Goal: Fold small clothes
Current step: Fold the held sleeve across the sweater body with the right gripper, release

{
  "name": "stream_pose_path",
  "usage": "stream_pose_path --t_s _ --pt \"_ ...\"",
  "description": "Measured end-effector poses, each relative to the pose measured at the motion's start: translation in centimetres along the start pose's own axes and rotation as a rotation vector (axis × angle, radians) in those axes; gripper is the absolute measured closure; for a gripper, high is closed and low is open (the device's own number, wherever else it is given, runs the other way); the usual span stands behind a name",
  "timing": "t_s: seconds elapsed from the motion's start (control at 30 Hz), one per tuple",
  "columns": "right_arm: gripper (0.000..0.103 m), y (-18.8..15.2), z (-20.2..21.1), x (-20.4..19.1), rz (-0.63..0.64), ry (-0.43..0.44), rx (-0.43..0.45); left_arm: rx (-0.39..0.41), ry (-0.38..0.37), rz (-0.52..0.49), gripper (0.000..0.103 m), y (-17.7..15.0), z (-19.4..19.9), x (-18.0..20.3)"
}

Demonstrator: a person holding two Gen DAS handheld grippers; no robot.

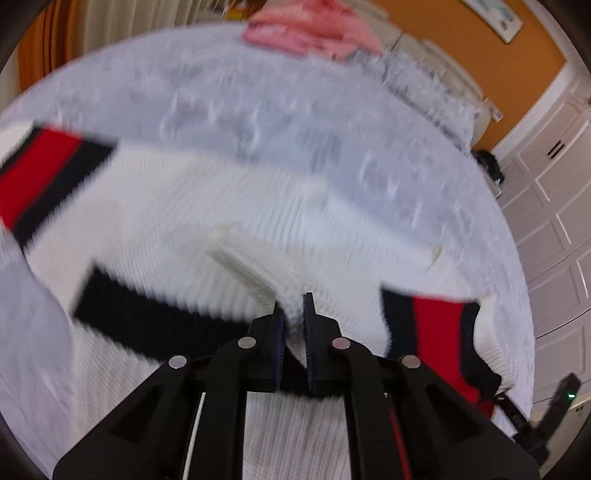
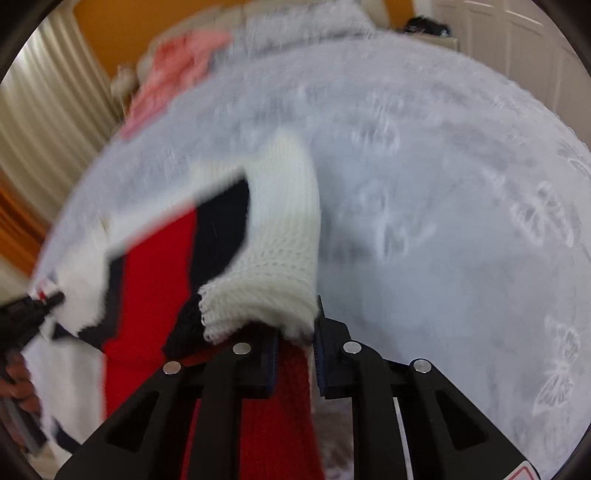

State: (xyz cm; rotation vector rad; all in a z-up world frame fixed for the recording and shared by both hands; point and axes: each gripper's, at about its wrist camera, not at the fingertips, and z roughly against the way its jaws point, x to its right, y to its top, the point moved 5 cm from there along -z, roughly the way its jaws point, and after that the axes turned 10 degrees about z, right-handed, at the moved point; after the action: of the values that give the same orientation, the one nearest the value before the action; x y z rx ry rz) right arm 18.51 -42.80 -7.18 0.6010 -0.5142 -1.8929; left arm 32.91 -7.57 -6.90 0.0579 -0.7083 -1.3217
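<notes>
A wide bed covered in a pale grey-white fuzzy bedspread (image 2: 443,221) fills both views, its far half bare and open out to the rounded edges, beyond which stand orange walls and white panelled wardrobe doors (image 1: 554,221). A crumpled pink garment (image 1: 306,29) lies at the far edge. The white knitted sweater with red and black bands (image 1: 221,206) is spread across the near part of the bed. The left gripper (image 1: 293,310) is pinched narrowly on a white fold of it. The right gripper (image 2: 295,325) clamps the red-and-white knit, a ribbed cuff draped over its fingertips; both views are motion-blurred.
</notes>
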Motion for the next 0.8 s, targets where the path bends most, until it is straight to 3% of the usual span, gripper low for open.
stream_pose_path --t_s 0.07,0.13,0.2,0.33,0.4,0.47,0.5,0.57,0.63,0.7,0.77,0.8 --pt "0.09 -0.7 -0.1 1.1 -0.017 -0.005 0.006 0.011 0.027 -0.034 0.095 0.7 -0.3 -0.1" --pt "0.09 -3.4 -3.2 2.2 -0.011 -0.022 -0.13 -0.042 0.06 -0.043 0.095 0.4 -2.2 -1.0" --pt "0.089 -3.5 -2.9 1.8 0.032 -0.016 -0.101 -0.065 0.086 -0.039 0.095 -0.3 -3.3 -2.0" --pt "0.086 -2.4 0.2 0.6 0.066 -0.002 -0.085 -0.066 0.047 0.005 0.092 -1.2 -2.2 -3.0" --pt "0.075 -1.1 3.4 -0.1 0.125 -0.043 -0.011 -0.079 0.024 0.004 0.091 -1.8 -1.4 -3.6" --pt "0.043 1.4 5.9 -0.6 0.163 -0.068 0.086 -0.102 0.009 -0.001 0.09 -2.2 -1.4 -3.9" --pt "0.04 2.8 5.8 -0.6 0.171 -0.067 0.108 -0.111 0.003 0.004 0.09 -2.5 -1.6 -4.0" --pt "0.04 5.5 3.8 -1.3 0.221 -0.055 0.078 -0.126 -0.002 0.026 0.084 -2.9 -2.1 -4.2" --pt "0.04 7.3 -0.3 -2.0 0.275 -0.072 -0.003 -0.128 -0.025 0.07 0.075 -3.0 -2.3 -4.5" --pt "0.043 8.4 -5.3 -2.0 0.245 -0.062 -0.117 -0.134 -0.055 0.117 0.064 -2.9 -2.3 -4.5" --pt "0.047 8.9 -8.2 -1.7 0.2 -0.067 -0.175 -0.126 -0.058 0.143 0.066 -2.4 -2.4 -4.2" --pt "0.06 8.9 -9.9 -1.8 0.196 -0.085 -0.205 -0.117 -0.06 0.131 0.075 -2.2 -2.5 -4.0"
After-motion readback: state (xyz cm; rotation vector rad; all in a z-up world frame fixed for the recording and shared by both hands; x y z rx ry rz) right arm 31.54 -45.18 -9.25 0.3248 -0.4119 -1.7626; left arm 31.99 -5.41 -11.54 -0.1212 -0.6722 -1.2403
